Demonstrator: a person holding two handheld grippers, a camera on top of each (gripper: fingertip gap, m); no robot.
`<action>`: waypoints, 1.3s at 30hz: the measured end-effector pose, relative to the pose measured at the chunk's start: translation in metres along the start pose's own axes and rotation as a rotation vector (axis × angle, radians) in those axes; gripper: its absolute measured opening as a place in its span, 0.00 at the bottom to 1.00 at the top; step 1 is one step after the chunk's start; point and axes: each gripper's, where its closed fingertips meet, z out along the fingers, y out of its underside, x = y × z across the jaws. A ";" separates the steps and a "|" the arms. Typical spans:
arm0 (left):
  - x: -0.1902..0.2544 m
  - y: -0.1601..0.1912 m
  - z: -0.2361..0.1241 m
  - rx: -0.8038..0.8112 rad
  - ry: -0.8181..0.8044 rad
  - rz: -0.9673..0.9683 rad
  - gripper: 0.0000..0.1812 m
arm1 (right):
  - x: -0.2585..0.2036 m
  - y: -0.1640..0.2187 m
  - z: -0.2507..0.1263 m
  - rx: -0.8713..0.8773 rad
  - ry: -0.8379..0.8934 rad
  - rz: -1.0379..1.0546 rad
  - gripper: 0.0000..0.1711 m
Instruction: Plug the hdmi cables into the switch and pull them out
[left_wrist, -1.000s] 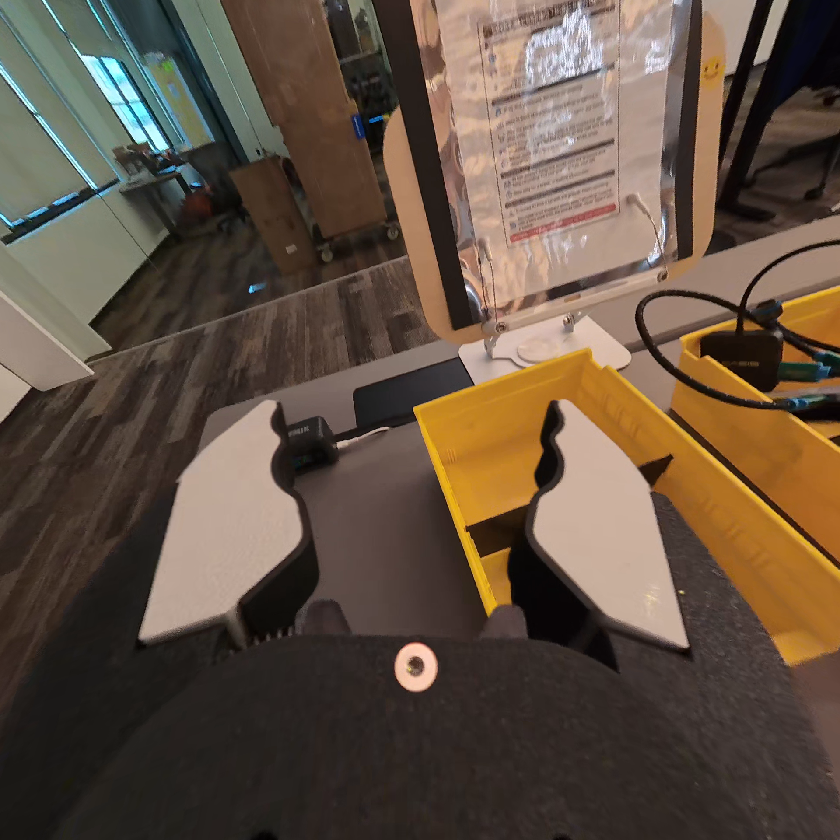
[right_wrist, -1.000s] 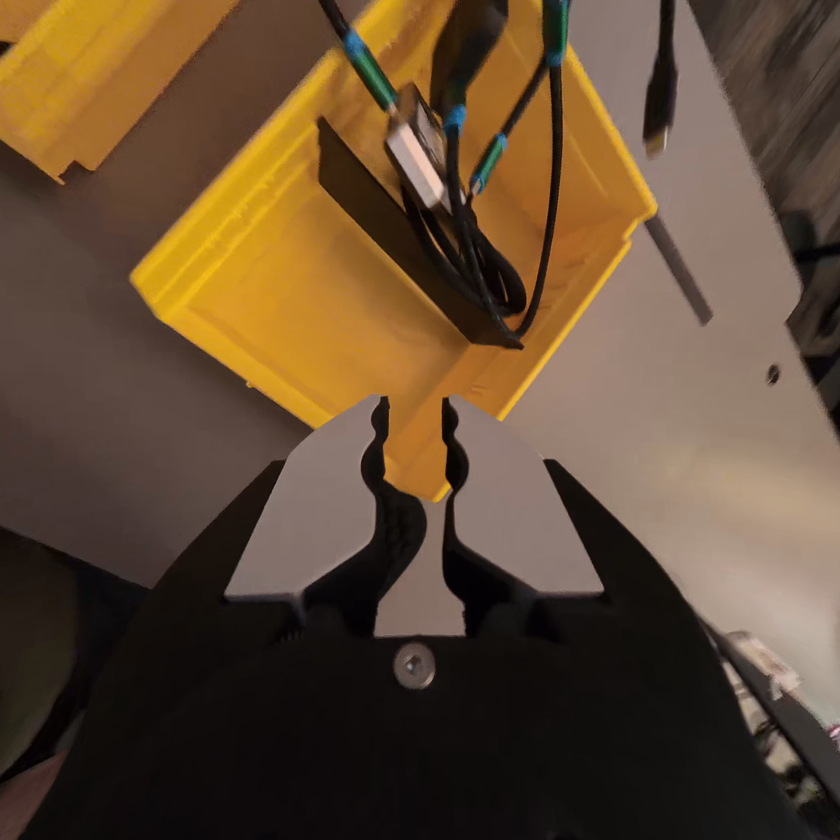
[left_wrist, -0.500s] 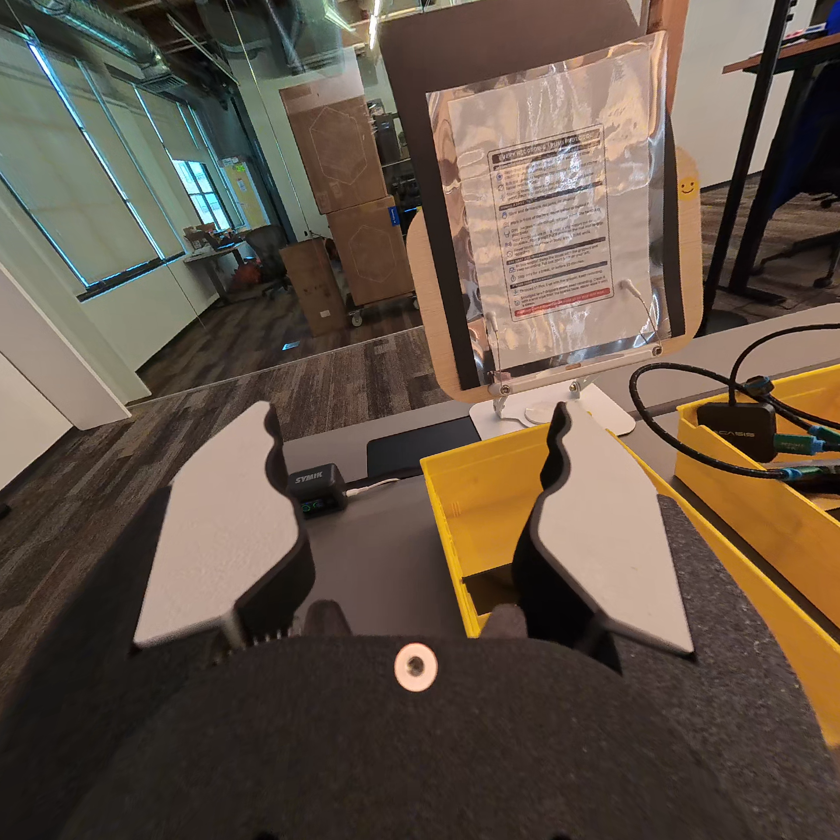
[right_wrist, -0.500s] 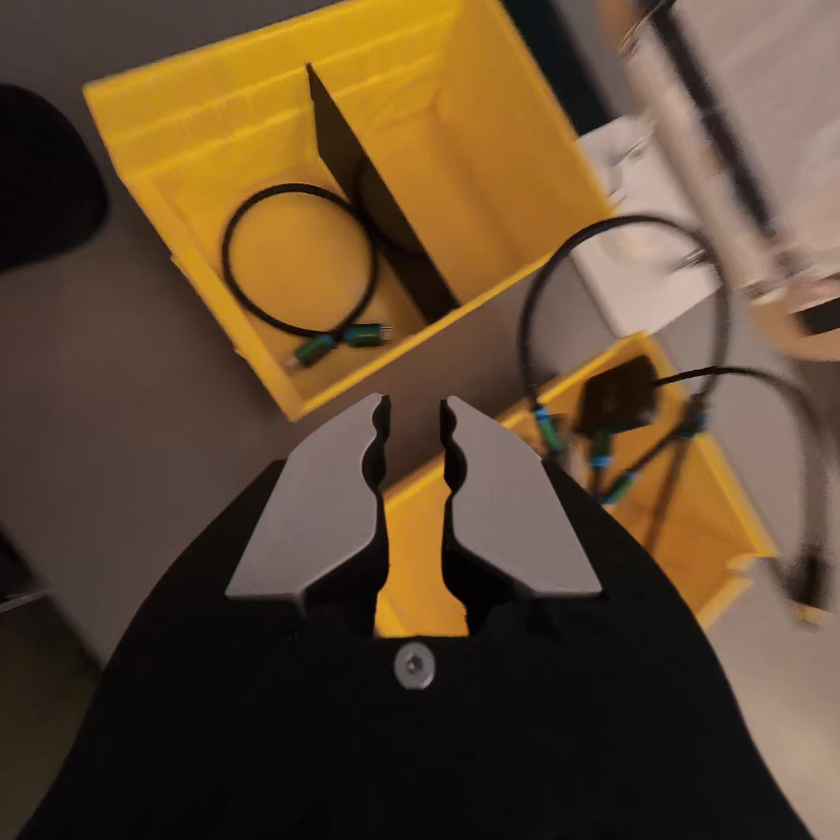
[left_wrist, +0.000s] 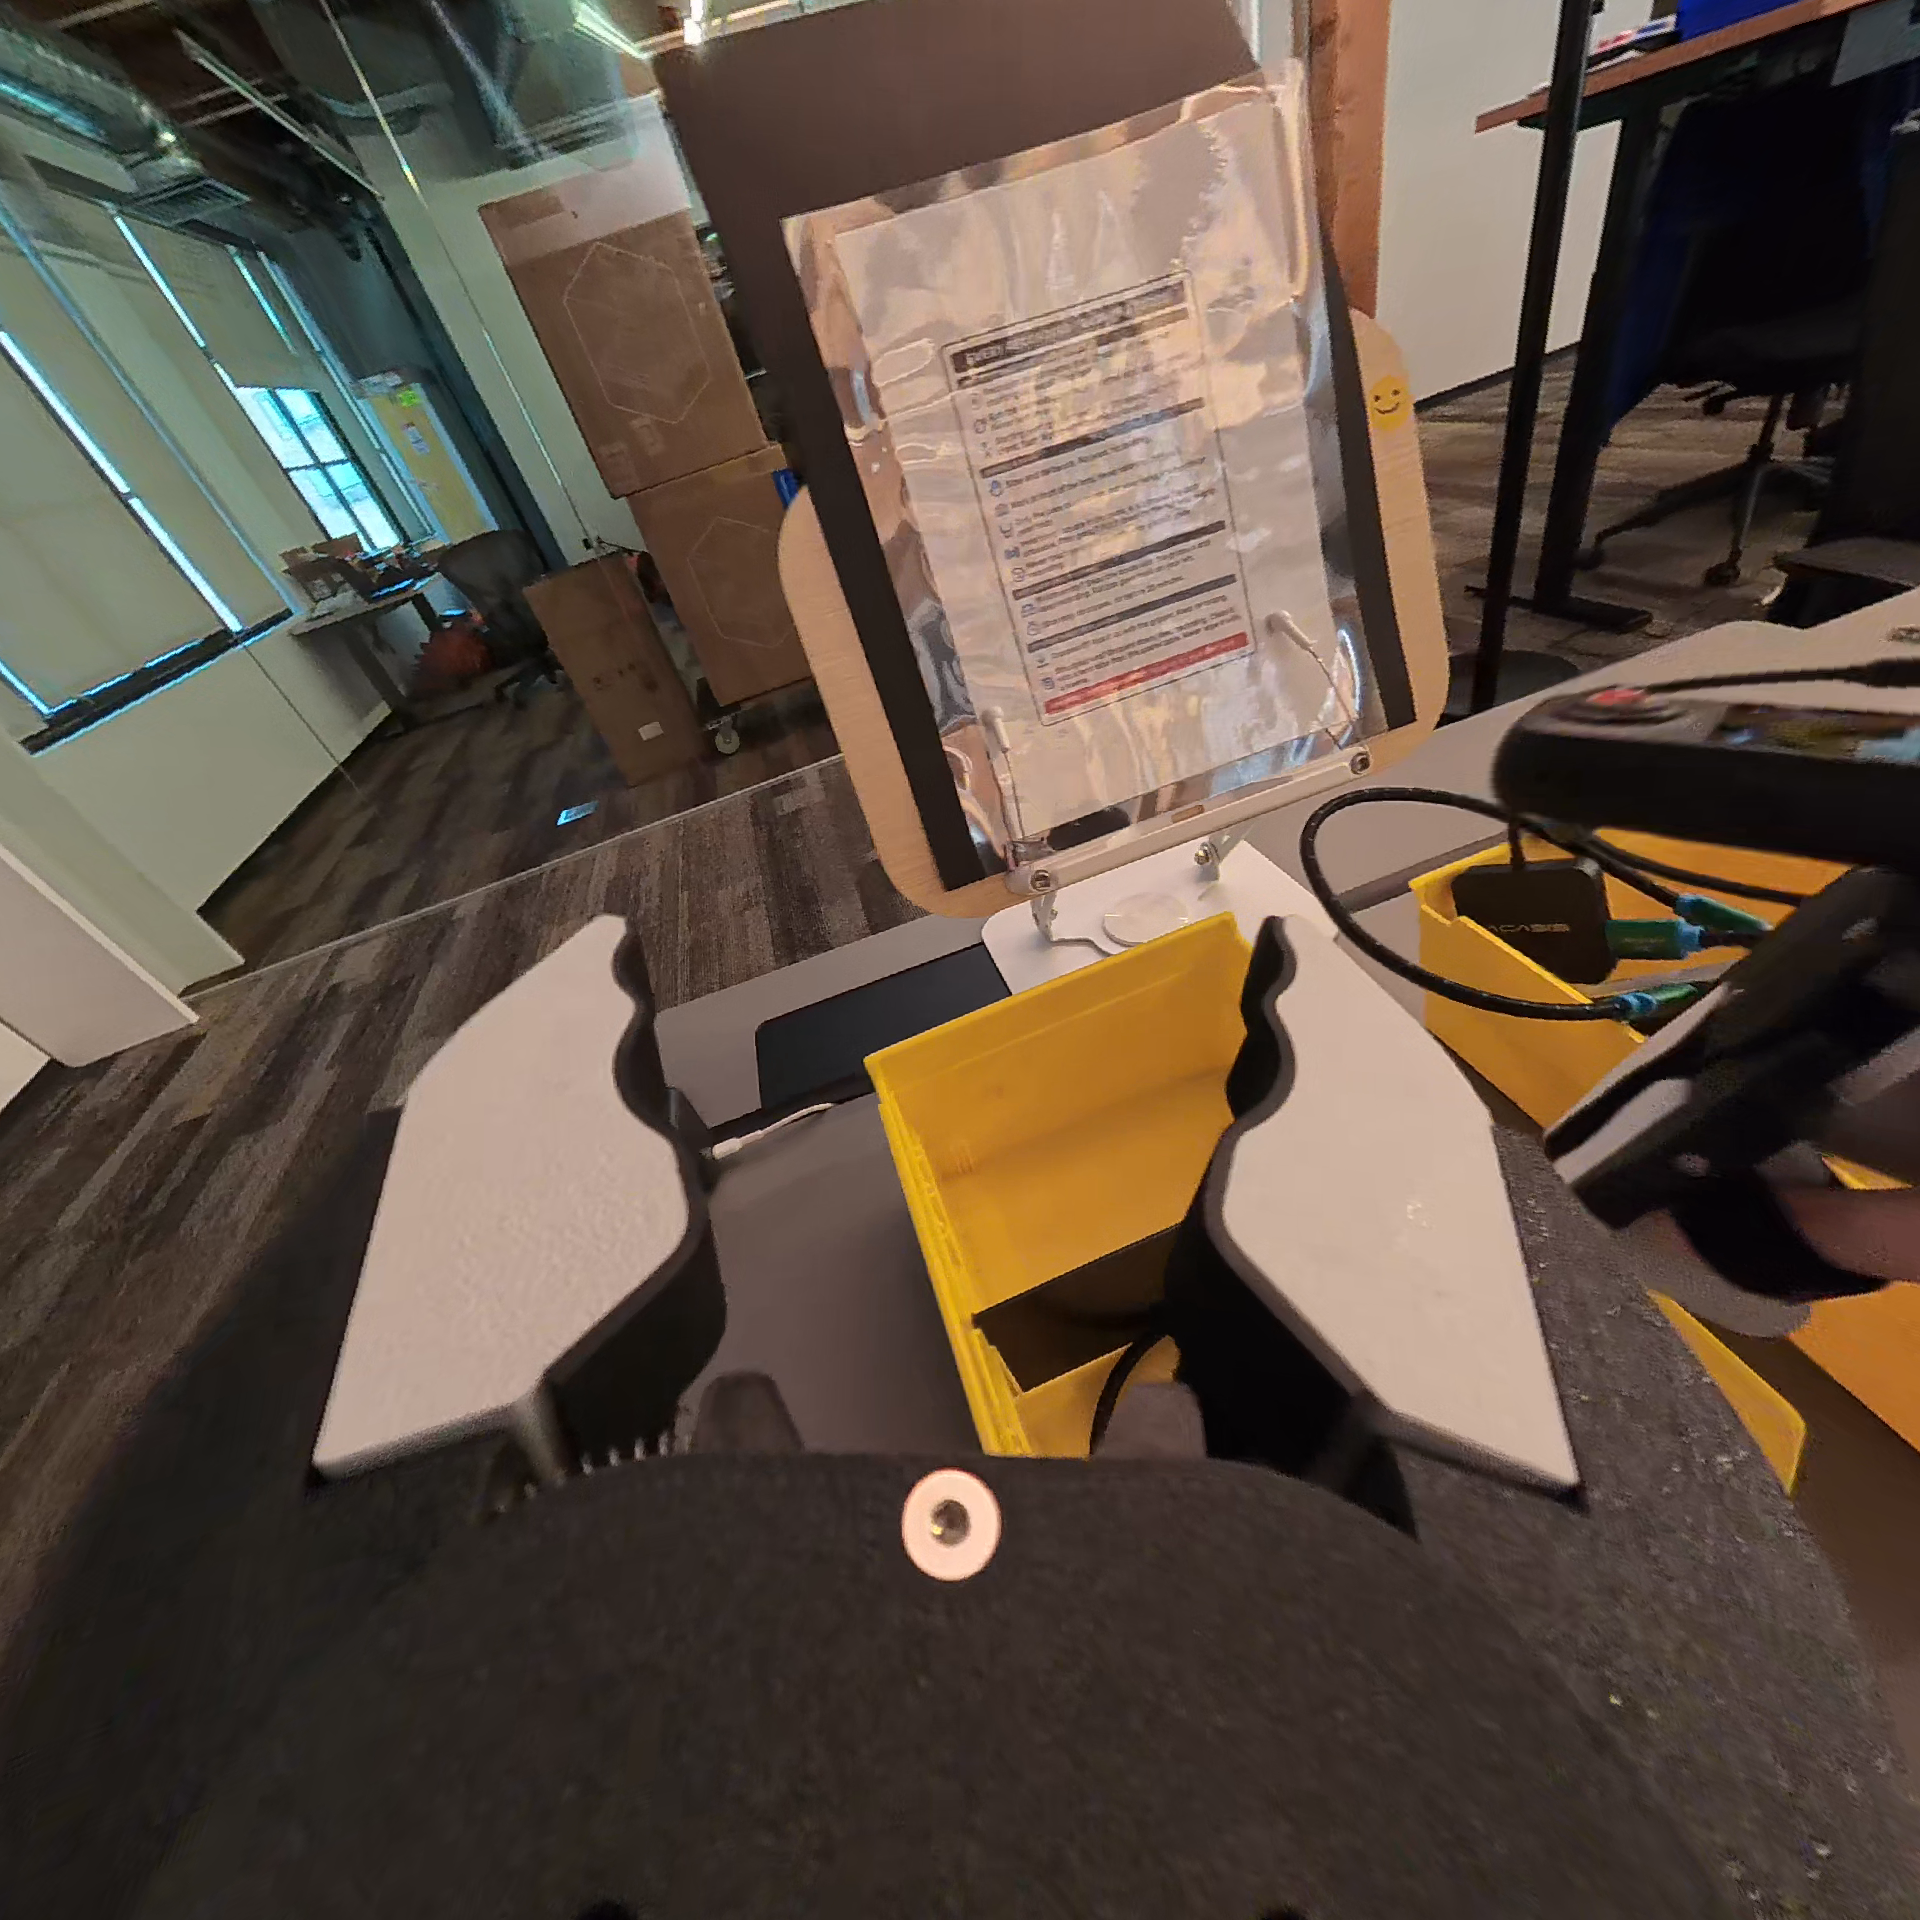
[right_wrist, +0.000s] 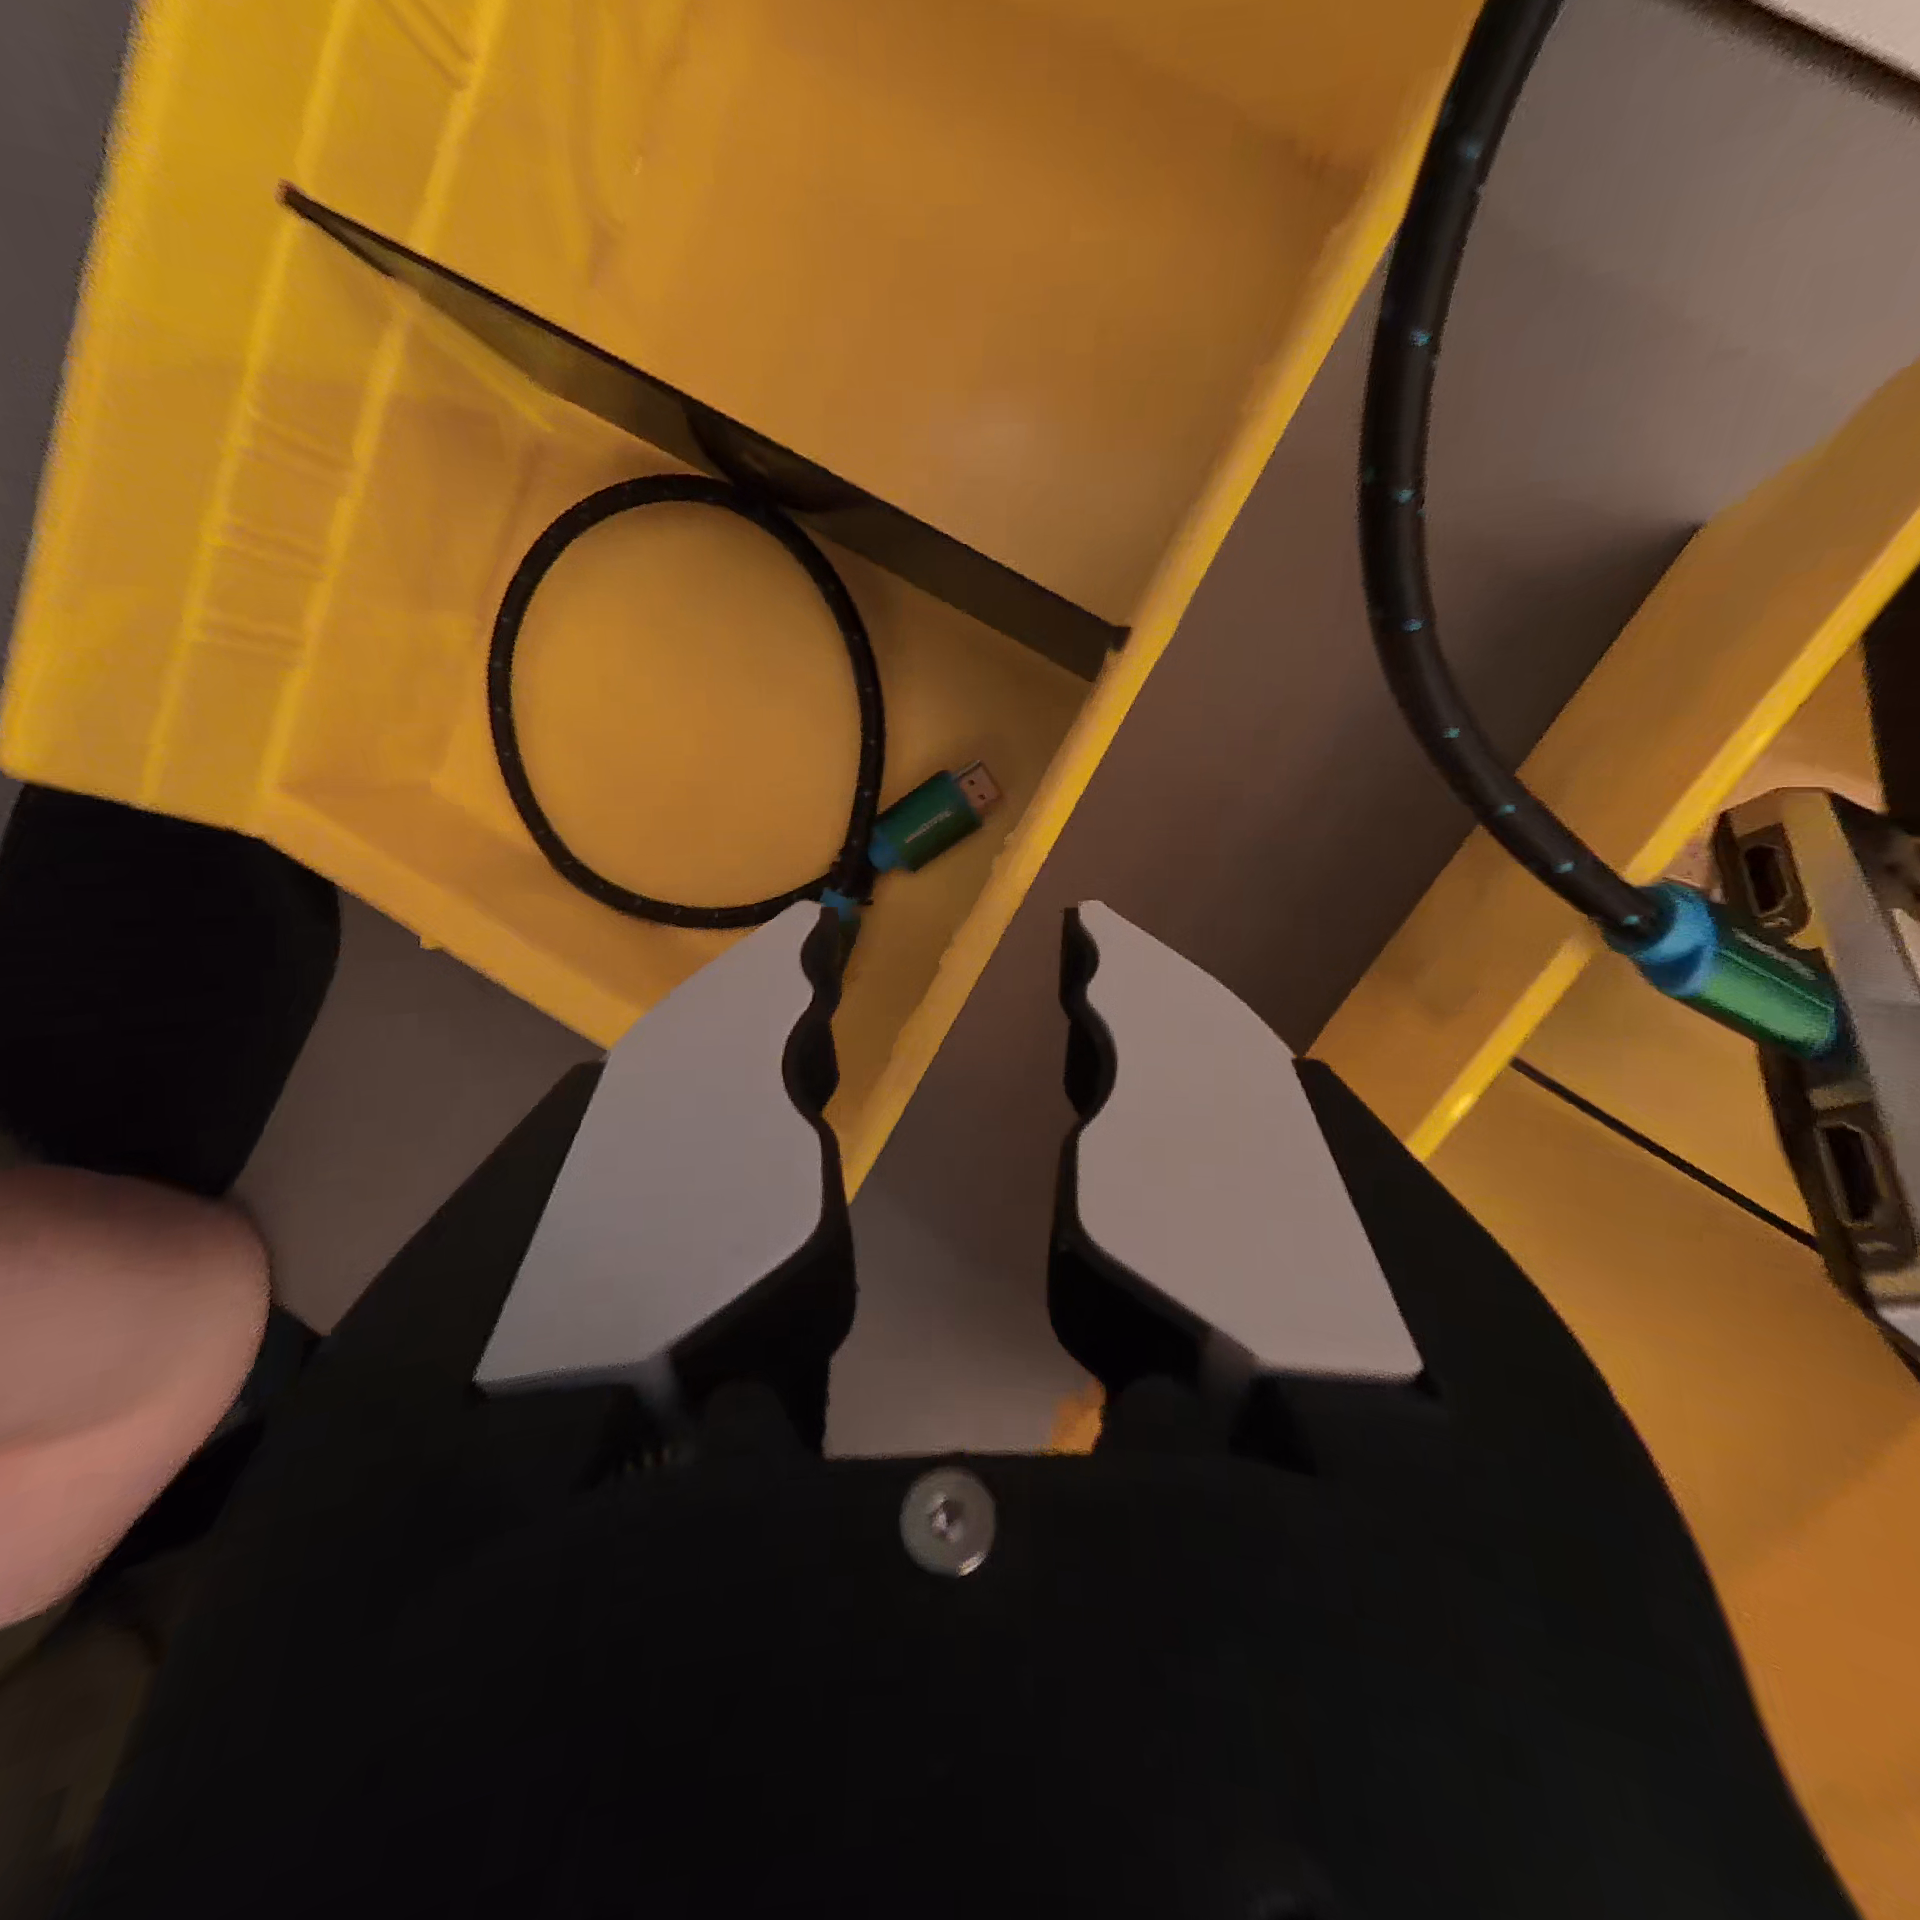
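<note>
Right gripper opens wider over the coiled HDMI cable

The right gripper (right_wrist: 940, 920) has swung from between the bins to the left yellow bin (right_wrist: 260, 436), its empty fingers now parted wider above the coiled HDMI cable (right_wrist: 686, 696). The left gripper (left_wrist: 951, 956) stays wide open, empty; the switch (right_wrist: 1829, 1049) sits in the right bin.

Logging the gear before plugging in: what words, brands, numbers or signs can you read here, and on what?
I cannot quote writing; here is where it stands.
Printed sheet: many lines of text.
Black switch: pale brand mark.
Loose green plug: tiny print, too blurred to read.
Yellow sticker: smiley face, no words.
</note>
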 end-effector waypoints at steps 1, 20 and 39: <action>0.003 0.000 0.001 -0.001 0.009 0.008 0.59 | 0.000 0.001 0.007 -0.007 0.001 0.024 0.24; 0.012 0.006 -0.002 -0.040 0.107 -0.015 0.55 | 0.022 0.005 0.066 -0.278 0.096 0.111 0.07; -0.010 -0.022 -0.036 0.126 0.144 -0.190 0.53 | -0.008 0.011 0.015 -0.501 -0.001 0.032 0.04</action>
